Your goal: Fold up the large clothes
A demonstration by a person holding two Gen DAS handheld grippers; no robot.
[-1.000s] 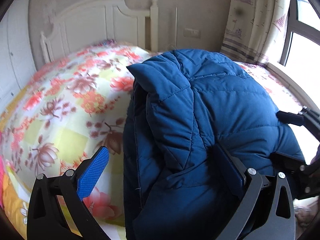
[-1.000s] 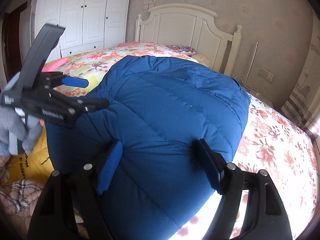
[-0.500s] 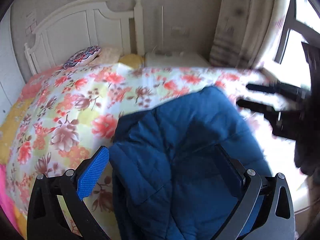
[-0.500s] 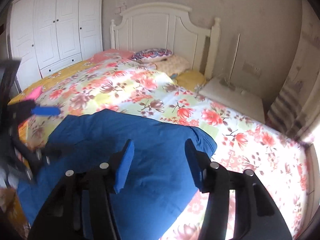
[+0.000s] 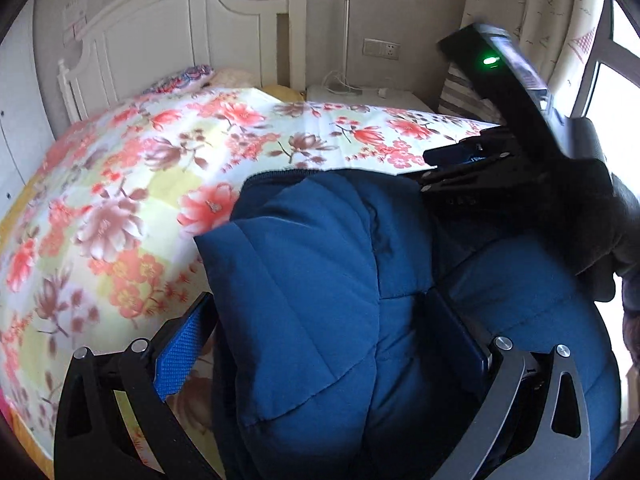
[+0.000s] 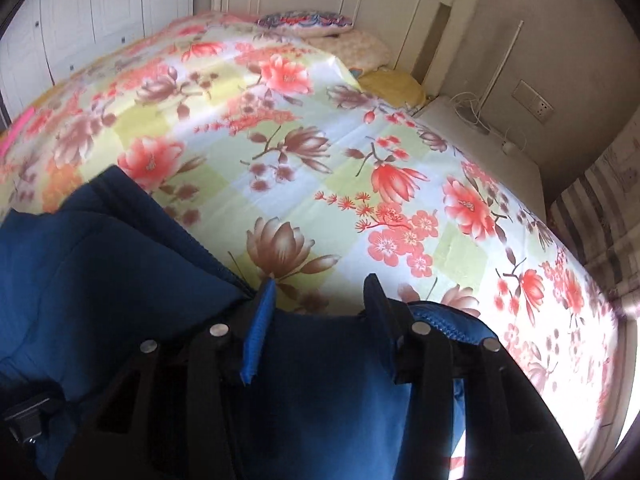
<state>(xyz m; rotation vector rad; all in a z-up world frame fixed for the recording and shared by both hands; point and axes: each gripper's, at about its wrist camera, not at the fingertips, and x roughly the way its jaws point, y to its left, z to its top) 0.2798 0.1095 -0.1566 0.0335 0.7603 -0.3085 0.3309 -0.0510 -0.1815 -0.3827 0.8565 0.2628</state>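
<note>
A dark blue quilted jacket (image 5: 320, 280) lies bunched on the near part of the floral bedspread (image 5: 140, 184). My left gripper (image 5: 320, 332) is open, its fingers either side of a puffy fold of the jacket. My right gripper (image 6: 316, 304) is open over the jacket's far edge (image 6: 120, 260), jaws partly closed in, with bedspread (image 6: 320, 160) showing between the fingertips. The right gripper also shows in the left wrist view (image 5: 480, 160), held by a gloved hand at the jacket's far right side.
A white headboard (image 5: 192, 32) and pillows (image 6: 320, 28) are at the far end of the bed. A white nightstand (image 6: 480, 140) with cables stands beside it. Curtains and a window (image 5: 600, 60) are on the right, white wardrobes (image 6: 80, 8) on the left.
Both grippers swung down and came in over the jacket again. The jacket looks lower and more spread on the bed. The right gripper's jaws have narrowed.
</note>
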